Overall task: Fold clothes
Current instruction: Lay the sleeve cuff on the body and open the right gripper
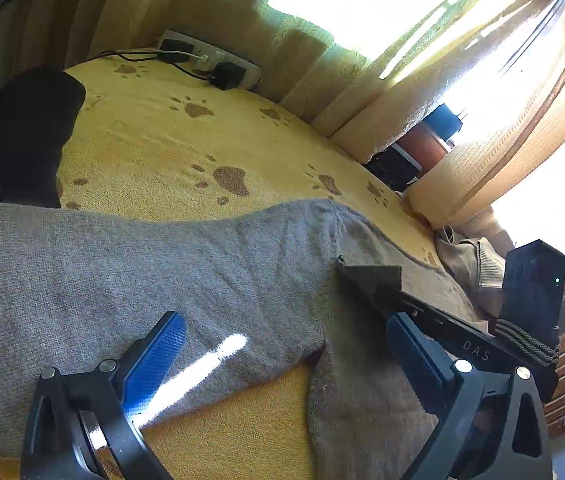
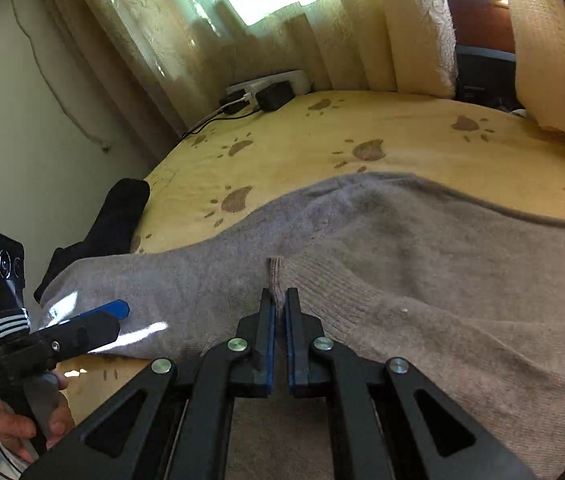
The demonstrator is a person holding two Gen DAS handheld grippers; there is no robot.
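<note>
A grey knitted sweater [image 1: 186, 264] lies spread on a yellow paw-print bed cover [image 1: 170, 136]. It also shows in the right wrist view [image 2: 422, 248]. My left gripper [image 1: 282, 344] is open, its blue pads either side of the sweater's sleeve, just above the fabric. It appears at the left of the right wrist view [image 2: 114, 312]. My right gripper [image 2: 280, 300] is shut on the sweater's ribbed edge [image 2: 276, 276], pinching a small upright fold of it. The right gripper also shows in the left wrist view [image 1: 370, 276], resting on the sweater.
A black garment [image 1: 18, 140] lies at the bed's left edge, also seen in the right wrist view [image 2: 114, 220]. A white power strip [image 1: 210, 60] with plugs and cables sits at the far side by the curtains [image 1: 402, 92]. A beige garment [image 1: 470, 260] lies at the right.
</note>
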